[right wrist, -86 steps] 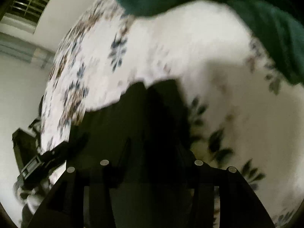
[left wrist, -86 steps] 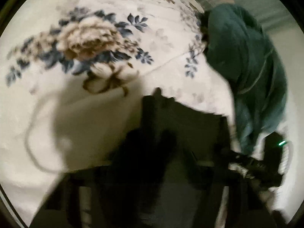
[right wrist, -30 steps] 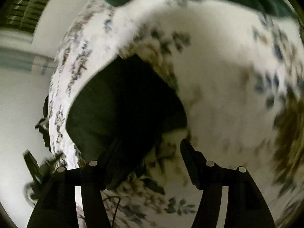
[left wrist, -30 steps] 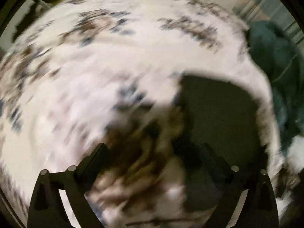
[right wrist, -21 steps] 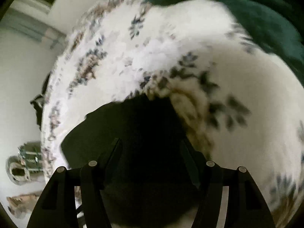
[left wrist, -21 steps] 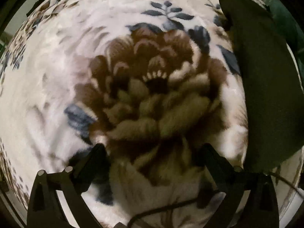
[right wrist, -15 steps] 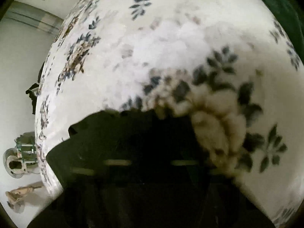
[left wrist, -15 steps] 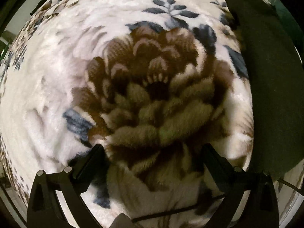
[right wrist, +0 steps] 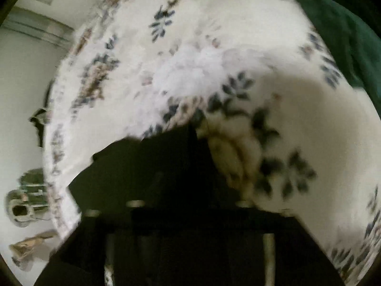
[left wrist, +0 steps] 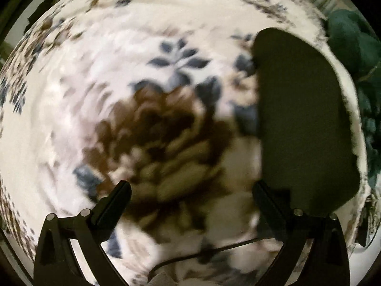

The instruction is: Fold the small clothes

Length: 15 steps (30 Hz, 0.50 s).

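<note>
A small dark garment [left wrist: 302, 119] lies flat on a white floral blanket [left wrist: 119, 71], at the right of the left wrist view. My left gripper [left wrist: 190, 188] is open and empty over a brown flower print, to the left of the garment. In the right wrist view the same dark garment [right wrist: 147, 166] fills the lower middle. My right gripper [right wrist: 188, 205] sits low over it; its fingers merge with the dark cloth and the blur, so I cannot tell how the jaws stand.
A heap of dark green clothes [left wrist: 357, 59] lies beyond the garment at the blanket's edge; it also shows at the top right of the right wrist view [right wrist: 345, 23]. A thin cable [left wrist: 202, 255] crosses the blanket near my left gripper. Floor clutter [right wrist: 23, 205] lies left of the bed.
The left gripper has pulled back a little from the blanket and stayed open. The right gripper has dropped onto the dark garment, and its fingers have gone from plainly open to lost in dark cloth.
</note>
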Tool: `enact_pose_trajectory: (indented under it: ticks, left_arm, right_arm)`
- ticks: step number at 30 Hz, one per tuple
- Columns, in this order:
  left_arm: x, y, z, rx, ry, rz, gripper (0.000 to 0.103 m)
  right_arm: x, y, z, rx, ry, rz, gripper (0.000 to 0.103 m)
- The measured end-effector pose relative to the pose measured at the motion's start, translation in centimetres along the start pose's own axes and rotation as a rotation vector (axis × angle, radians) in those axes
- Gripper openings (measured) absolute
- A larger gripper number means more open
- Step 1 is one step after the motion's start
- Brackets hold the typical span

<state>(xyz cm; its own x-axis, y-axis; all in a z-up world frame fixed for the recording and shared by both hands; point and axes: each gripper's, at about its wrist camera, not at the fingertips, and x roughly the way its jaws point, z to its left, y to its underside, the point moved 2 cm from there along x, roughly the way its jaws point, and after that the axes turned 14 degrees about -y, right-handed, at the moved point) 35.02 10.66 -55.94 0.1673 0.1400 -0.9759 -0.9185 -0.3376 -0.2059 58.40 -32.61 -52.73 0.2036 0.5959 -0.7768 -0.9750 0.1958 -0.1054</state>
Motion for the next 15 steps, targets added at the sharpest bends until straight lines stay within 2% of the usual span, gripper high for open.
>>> enact_pose_trajectory:
  ticks: [2, 6, 8, 10, 12, 15]
  left_arm:
    - [-0.5, -0.3, -0.8, 0.009, 0.019, -0.010, 0.103]
    - [0.1, -0.4, -2.2, 0.020, 0.035, 0.002, 0.103]
    - [0.1, -0.5, -2.8, 0.025, 0.043, 0.014, 0.103]
    - [0.5, -0.3, -3.6, 0.035, 0.038, 0.012, 0.103]
    - [0.7, -0.7, -4.8, 0.042, 0.033, 0.002, 0.103]
    - [0.8, -1.8, -6.2, 0.049, 0.037, -0.007, 0.103]
  right_arm:
    - [-1.0, 2.5, -1.4, 0.026, 0.002, 0.026, 0.063]
    - [0.9, 7.7, -3.5, 0.097, -0.053, 0.161, 0.062]
    - [0.9, 9.4, -3.6, 0.063, -0.029, 0.120, 0.018]
    - [0.0, 10.2, -4.1, 0.060, -0.003, 0.037, 0.012]
    - [-0.8, 10.6, -5.5, 0.099, 0.070, -0.011, 0.007]
    - [0.0, 10.6, -5.8, 0.104, 0.040, 0.051, 0.008]
